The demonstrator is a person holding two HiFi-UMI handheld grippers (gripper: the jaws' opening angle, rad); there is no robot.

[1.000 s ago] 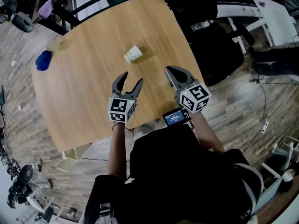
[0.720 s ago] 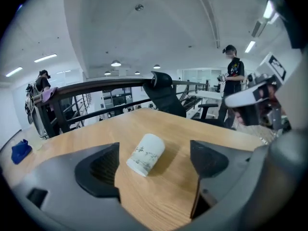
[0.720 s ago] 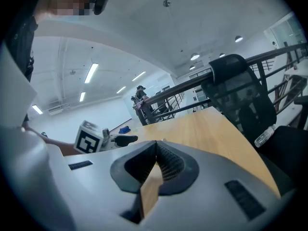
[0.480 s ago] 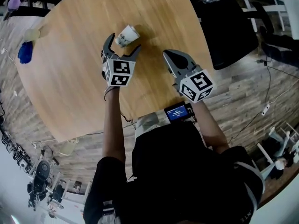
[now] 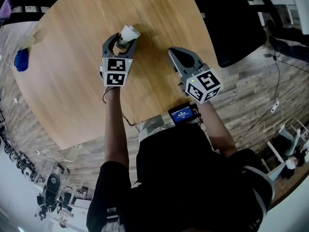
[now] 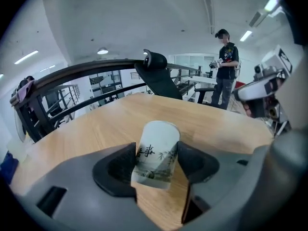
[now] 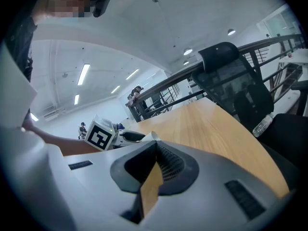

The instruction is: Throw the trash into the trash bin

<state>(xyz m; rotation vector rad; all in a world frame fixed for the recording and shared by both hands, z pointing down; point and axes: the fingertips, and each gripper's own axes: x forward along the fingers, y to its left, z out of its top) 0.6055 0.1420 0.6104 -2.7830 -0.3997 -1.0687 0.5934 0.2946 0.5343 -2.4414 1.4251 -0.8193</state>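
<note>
The paper cup point(image 6: 155, 154) lay on the table point(image 5: 67, 66), its long axis running along the left gripper's point(image 5: 120, 42) jaws, which had just been closing and pinched its sides. The right gripper point(image 5: 173, 53), pressed together and empty, hung farther from the cup, nearer the table's edge.

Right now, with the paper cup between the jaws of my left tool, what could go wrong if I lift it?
1. The left tool has just been closing its jaws on the paper cup; its thin wall may crush, or the cup may squirt out.
2. Part of the cup sticks out beyond the tool, so it may pivot or slip when lifted off the table.
3. No trash bin shows in any view, so the carry is unplanned.
</note>
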